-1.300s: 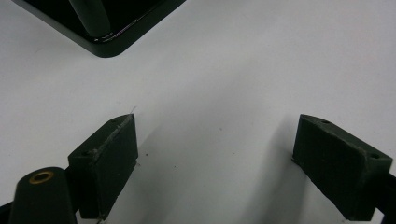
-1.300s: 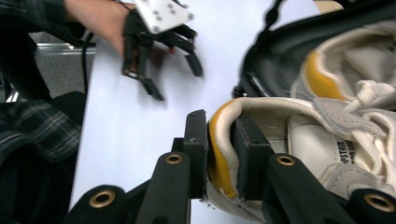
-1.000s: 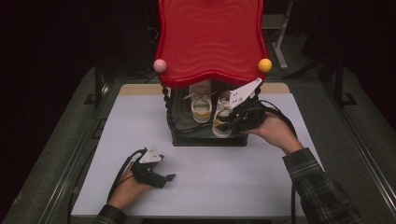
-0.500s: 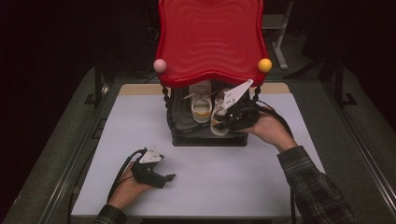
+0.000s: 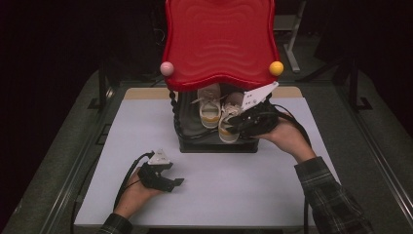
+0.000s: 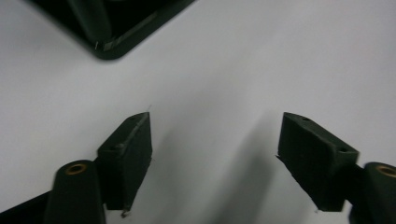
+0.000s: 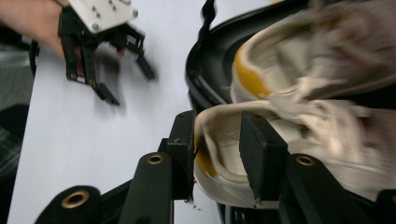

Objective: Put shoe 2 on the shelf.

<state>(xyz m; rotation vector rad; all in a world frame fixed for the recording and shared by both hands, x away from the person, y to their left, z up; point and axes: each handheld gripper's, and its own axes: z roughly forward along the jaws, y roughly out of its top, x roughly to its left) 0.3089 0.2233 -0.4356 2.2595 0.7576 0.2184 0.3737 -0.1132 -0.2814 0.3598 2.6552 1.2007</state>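
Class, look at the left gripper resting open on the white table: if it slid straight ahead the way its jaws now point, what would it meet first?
Probably the near corner of the black rack base. The left gripper has bare white table just ahead; whether its line catches that corner or passes beside it is uncertain.

Black two-jaw tools point(image 5: 248, 122), brass screw eyelets, grey three-cornered plates, black cables; plaid sleeves point(image 5: 331, 200).

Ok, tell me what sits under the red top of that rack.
Under the red top, two white-and-yellow sneakers sit on the black tray. The right gripper grips one sneaker's heel. Their toes are hidden beneath the top.
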